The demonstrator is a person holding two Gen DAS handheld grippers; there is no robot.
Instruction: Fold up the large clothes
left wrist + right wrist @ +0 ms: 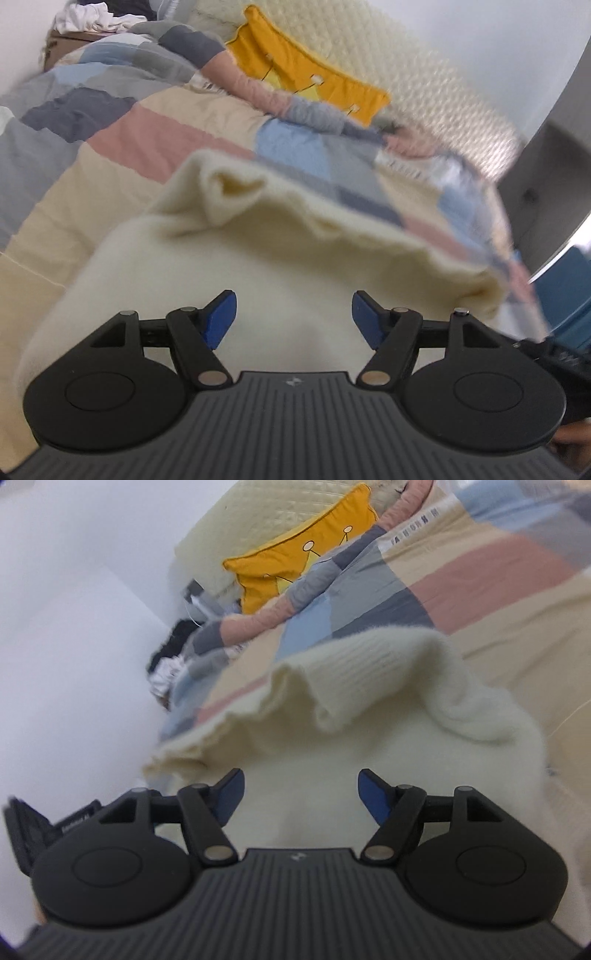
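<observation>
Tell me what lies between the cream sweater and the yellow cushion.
Only the patchwork quilt lies between sweater and cushion, in both wrist views.

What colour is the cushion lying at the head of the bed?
The cushion is mustard yellow with a crown drawing; the right wrist view shows it best.

A bed fills most of both views, covered by a patchwork quilt (122,122) in cream, pink, pale blue, grey and navy blocks. At the head of the bed lies a mustard-yellow cushion (314,79) with a crown drawing, leaning on a cream quilted headboard (406,59). Plain white walls (74,609) enclose the room, lit by soft, even light. Near the bed's far corner a cardboard box (62,44) carries a heap of white and dark laundry (92,16). In the left wrist view, a grey curved surface (565,110) rises beside the bed, with something blue (576,295) below it.
</observation>
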